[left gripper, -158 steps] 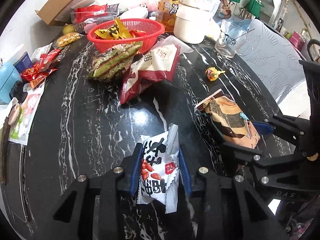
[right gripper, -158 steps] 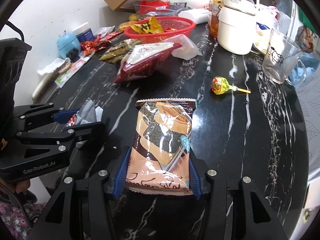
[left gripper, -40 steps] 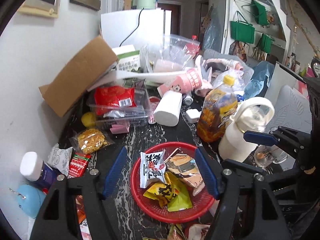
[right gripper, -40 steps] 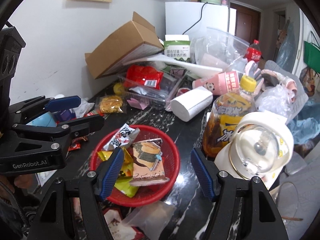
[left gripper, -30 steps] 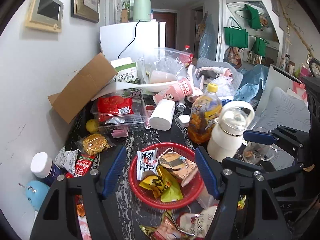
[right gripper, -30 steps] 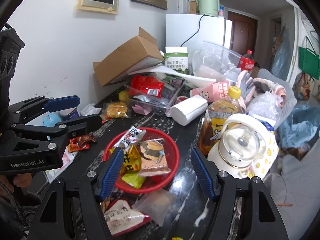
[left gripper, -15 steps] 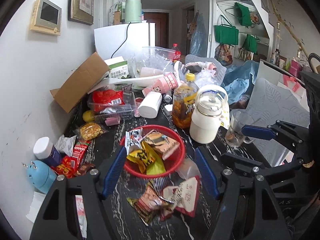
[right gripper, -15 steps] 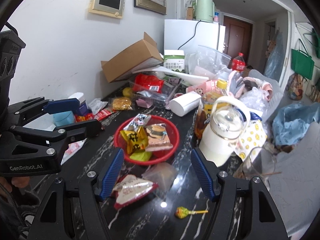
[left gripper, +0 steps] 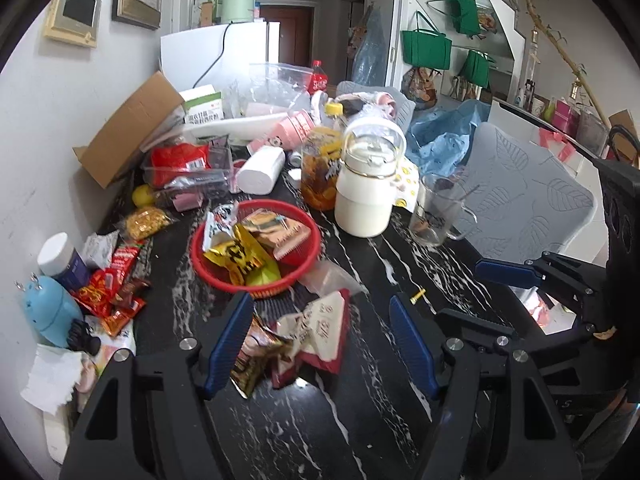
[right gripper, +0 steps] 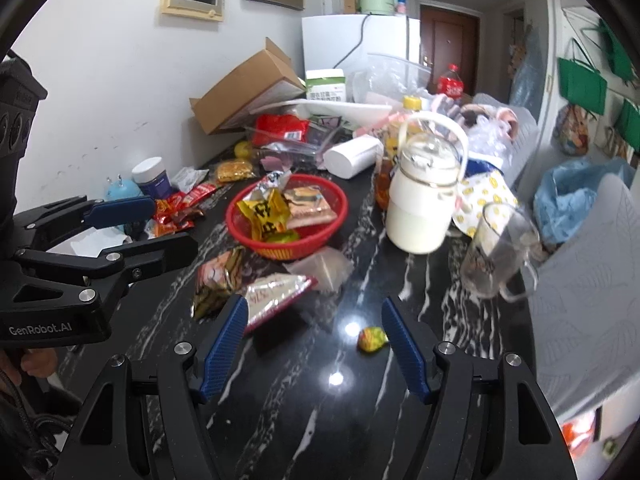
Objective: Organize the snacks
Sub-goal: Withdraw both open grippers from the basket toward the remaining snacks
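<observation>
A red basket (left gripper: 309, 261) (right gripper: 340, 216) stands mid-table. In it lie a yellow packet (left gripper: 240, 260), a seaweed cracker packet (left gripper: 280, 232) and a white peanut packet (left gripper: 218, 220). In front of the basket lie a red-and-white packet (left gripper: 324, 332) (right gripper: 276, 292), a striped packet (left gripper: 256, 356) (right gripper: 218, 280) and a lollipop (right gripper: 372, 338). My left gripper (left gripper: 320, 300) (right gripper: 174, 224) hovers open and empty above the two packets. My right gripper (right gripper: 313, 302) (left gripper: 468, 292) is beside it, open and empty, with the lollipop near its right finger.
A white jug (left gripper: 368, 188), a glass mug (left gripper: 436, 216) and a yellow drink bottle (left gripper: 320, 176) stand right of the basket. Red sachets (left gripper: 108, 288), a blue gadget (left gripper: 48, 308) and a cardboard box (left gripper: 128, 148) crowd the left and back. A grey chair (left gripper: 528, 184) is at right.
Both grippers have drawn back from the basket and sunk slightly, jaws unchanged. The packets and lollipop in front of the basket have come into view. The peanut and cracker packets lie in the basket.
</observation>
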Motion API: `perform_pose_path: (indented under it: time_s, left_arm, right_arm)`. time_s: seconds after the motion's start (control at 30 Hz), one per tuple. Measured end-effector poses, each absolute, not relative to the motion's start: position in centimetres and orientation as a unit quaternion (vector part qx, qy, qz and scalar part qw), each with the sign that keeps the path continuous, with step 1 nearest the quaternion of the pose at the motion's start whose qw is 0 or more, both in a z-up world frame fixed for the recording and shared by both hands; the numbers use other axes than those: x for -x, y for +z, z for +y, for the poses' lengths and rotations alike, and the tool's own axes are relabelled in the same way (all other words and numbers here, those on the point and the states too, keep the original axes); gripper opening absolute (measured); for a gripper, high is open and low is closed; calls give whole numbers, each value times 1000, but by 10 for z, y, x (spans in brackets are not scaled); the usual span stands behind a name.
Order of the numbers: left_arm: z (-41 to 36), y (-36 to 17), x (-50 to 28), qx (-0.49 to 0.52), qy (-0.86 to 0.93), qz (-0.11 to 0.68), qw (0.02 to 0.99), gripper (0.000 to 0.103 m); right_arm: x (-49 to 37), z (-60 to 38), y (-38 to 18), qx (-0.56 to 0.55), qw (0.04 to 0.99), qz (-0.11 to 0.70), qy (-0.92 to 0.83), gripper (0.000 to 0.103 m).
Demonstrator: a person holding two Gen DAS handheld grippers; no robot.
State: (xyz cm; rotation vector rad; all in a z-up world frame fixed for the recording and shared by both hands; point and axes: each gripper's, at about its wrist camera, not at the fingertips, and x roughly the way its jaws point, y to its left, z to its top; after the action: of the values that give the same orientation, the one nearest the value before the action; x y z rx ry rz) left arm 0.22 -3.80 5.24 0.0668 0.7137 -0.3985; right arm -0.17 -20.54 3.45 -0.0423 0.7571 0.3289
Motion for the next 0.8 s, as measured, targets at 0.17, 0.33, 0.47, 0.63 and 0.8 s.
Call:
perform_pose_path:
  time_s: [0.17, 0.33, 0.47, 0.63, 0.8]
  left_arm:
    - [-42, 37, 4, -21, -211, 363, 907, 70]
    - [-48, 20, 3, -11, -228, 382, 896, 70]
    - [-52, 6, -3, 0, -236, 396, 887, 70]
    - [-60, -10, -18, 0, -234, 410, 882, 70]
    - [-68, -24, -38, -6, -228, 421, 878, 70]
  right_arm:
    - [13, -214, 19, 2, 910, 387, 149, 70]
    - [16, -224, 2, -14, 904, 405, 136, 70]
    - [13, -233, -12, -27, 898, 420, 127, 70]
    - [6, -243, -29, -38, 890, 438, 119, 70]
    - [-6, -250, -42, -44, 882, 453, 119, 70]
